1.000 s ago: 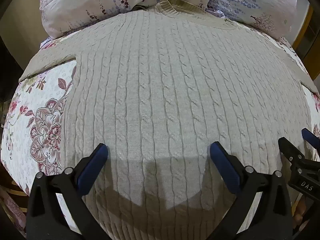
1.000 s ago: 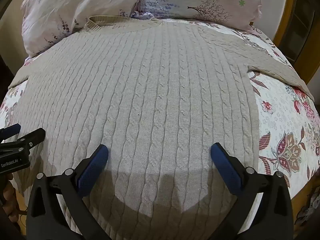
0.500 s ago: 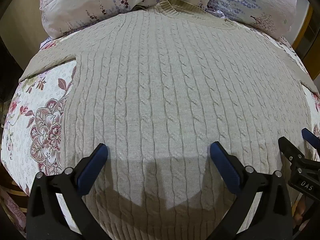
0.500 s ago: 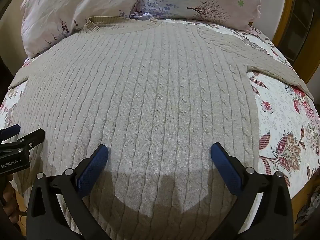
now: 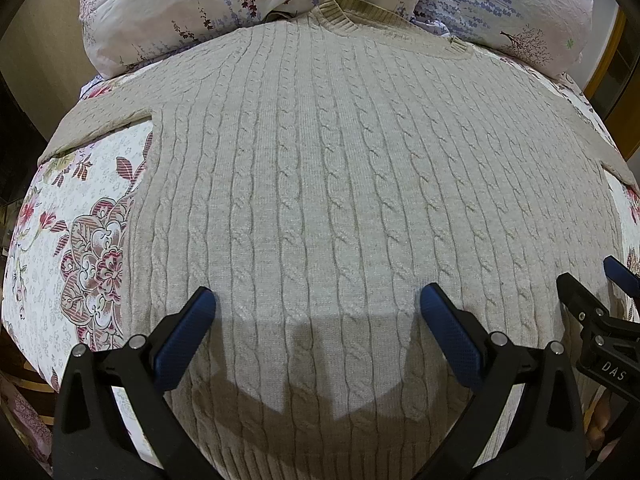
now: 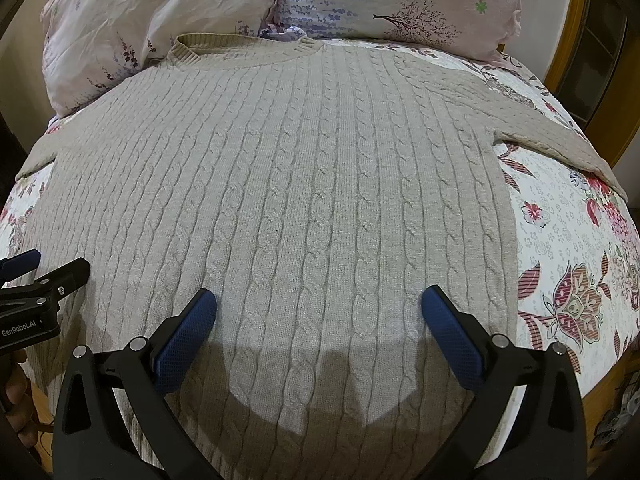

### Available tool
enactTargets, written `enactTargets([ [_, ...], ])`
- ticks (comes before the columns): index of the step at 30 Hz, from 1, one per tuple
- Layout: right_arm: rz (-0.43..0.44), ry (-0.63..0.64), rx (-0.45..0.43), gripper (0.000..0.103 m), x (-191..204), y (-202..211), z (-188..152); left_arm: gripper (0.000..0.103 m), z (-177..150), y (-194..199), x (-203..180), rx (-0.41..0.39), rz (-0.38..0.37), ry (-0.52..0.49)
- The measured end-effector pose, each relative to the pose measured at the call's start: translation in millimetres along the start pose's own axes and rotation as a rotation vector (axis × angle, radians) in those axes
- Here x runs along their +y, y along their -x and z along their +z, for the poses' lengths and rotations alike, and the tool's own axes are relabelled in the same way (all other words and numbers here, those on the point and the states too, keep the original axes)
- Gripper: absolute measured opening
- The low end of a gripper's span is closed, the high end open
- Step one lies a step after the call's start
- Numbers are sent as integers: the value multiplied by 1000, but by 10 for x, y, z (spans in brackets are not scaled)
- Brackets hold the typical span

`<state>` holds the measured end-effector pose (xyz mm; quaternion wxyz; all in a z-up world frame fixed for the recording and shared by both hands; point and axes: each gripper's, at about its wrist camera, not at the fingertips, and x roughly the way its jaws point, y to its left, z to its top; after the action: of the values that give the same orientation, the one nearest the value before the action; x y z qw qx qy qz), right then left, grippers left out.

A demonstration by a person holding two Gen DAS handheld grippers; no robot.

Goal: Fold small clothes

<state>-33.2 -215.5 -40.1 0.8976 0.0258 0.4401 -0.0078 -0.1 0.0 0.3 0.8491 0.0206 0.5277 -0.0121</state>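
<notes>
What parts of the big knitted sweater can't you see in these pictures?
- Sweater bottom hem: both views, below the frame edge, behind the hand-held gripper arms.
- Left sleeve end: left wrist view, drops over the bed's side.
- Right sleeve cuff: right wrist view, likewise.

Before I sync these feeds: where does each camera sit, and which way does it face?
Left wrist: rides the left claw, faces the sweater toward pillows; right claw at right edge.
Right wrist: rides the right claw, same heading; left claw at left edge.
Both share the sweater, pillows and floral bedspread.
</notes>
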Motion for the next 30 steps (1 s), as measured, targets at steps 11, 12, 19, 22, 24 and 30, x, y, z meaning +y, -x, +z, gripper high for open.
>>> enactTargets([
  [11, 0, 0, -1, 102, 0, -2, -1, 101, 0, 0, 0, -1, 0, 0],
  [12, 0, 0, -1, 102, 0, -2, -2, 101, 0, 0, 0, -1, 0, 0],
  [19, 1, 1, 3, 102, 0, -4, 0, 101, 0, 0, 0, 0, 0, 1],
  [22, 2, 4, 4, 102, -7, 12, 3, 101, 0, 0, 1, -1, 0, 1],
  [24, 2, 4, 4, 102, -14, -4, -4, 101, 0, 0, 0, 0, 0, 0],
  [30, 5, 12, 2, 102, 1, -4, 6, 101, 4, -1, -1, 5, -1, 2],
])
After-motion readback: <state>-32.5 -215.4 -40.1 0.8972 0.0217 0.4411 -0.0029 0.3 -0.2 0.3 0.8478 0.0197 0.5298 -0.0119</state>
